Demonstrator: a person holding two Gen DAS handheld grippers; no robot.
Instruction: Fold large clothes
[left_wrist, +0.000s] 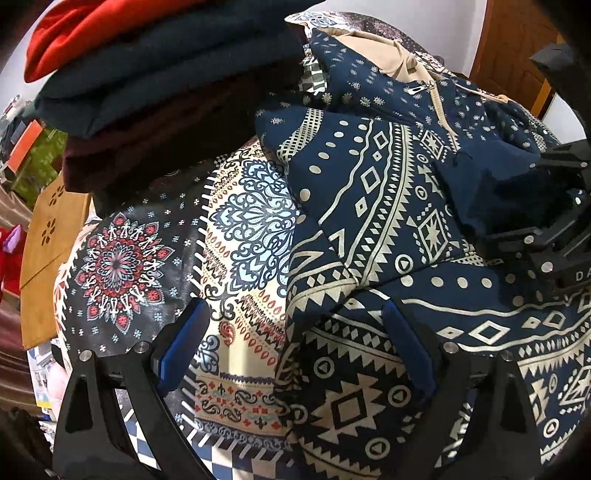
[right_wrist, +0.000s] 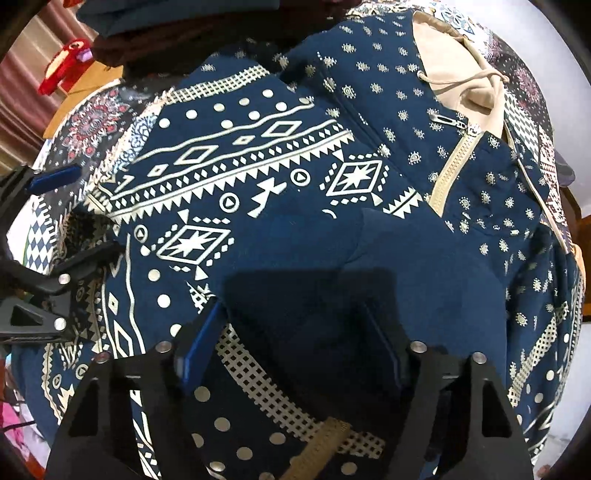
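The navy patterned hoodie (right_wrist: 258, 192) lies spread on the patterned bedsheet (left_wrist: 236, 236), its beige hood lining (right_wrist: 454, 74) and beige zipper (right_wrist: 448, 173) at the far end from me. One sleeve is folded across the body of the hoodie, and its plain blue cuff (right_wrist: 406, 258) lies just in front of my right claw (right_wrist: 295, 354). My right claw is wide, with hoodie cloth between the fingers but not pinched. My left claw (left_wrist: 291, 354) is also wide and holds nothing; it hangs over the left edge of the hoodie, half above the bedsheet. Beyond the hoodie, on its left side, stands a stack of folded clothes (left_wrist: 155, 85).
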